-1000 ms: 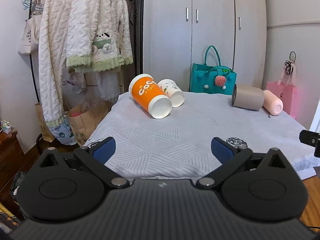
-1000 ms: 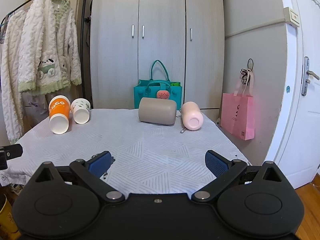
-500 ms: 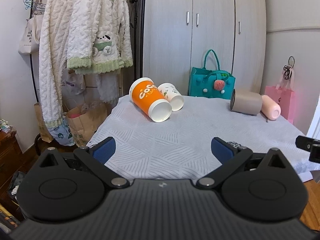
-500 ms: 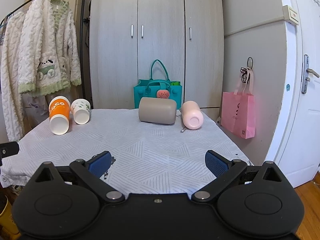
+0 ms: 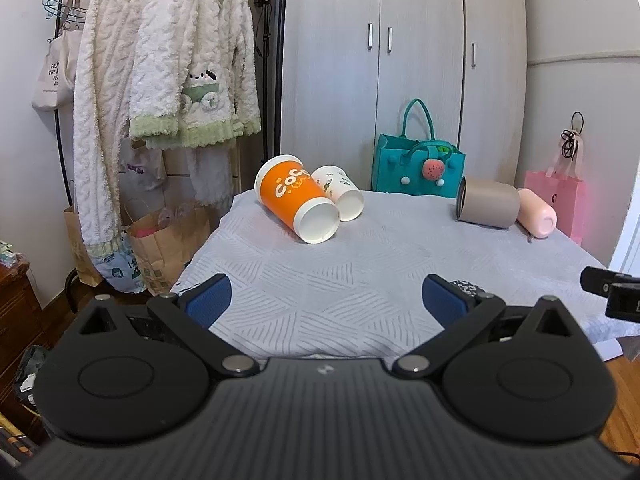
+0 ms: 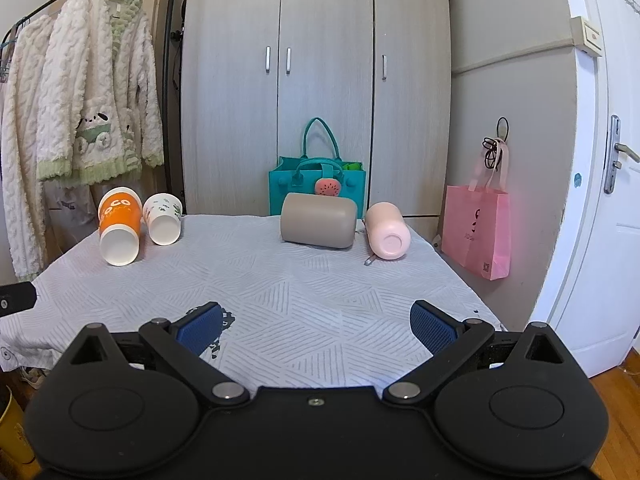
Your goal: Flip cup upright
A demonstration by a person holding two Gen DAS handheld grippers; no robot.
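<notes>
Several cups lie on their sides on a table with a white patterned cloth (image 5: 360,272). An orange paper cup (image 5: 296,200) and a small white paper cup (image 5: 340,192) lie at the far left, also in the right wrist view: orange cup (image 6: 119,224), white cup (image 6: 162,218). A taupe tumbler (image 6: 318,220) and a pink tumbler (image 6: 387,230) lie at the far right, also in the left wrist view: taupe tumbler (image 5: 486,202), pink tumbler (image 5: 538,212). My left gripper (image 5: 326,304) and right gripper (image 6: 316,326) are open and empty, at the table's near edge.
A teal bag (image 6: 318,184) stands behind the table against a grey wardrobe (image 6: 320,80). A pink bag (image 6: 478,232) hangs at the right by a white door (image 6: 600,200). Clothes hang on a rack (image 5: 160,80) at the left, with paper bags (image 5: 164,240) below.
Both grippers have drawn back slightly and risen, so the cups look a little smaller. Both stay open. The cups have not moved.
</notes>
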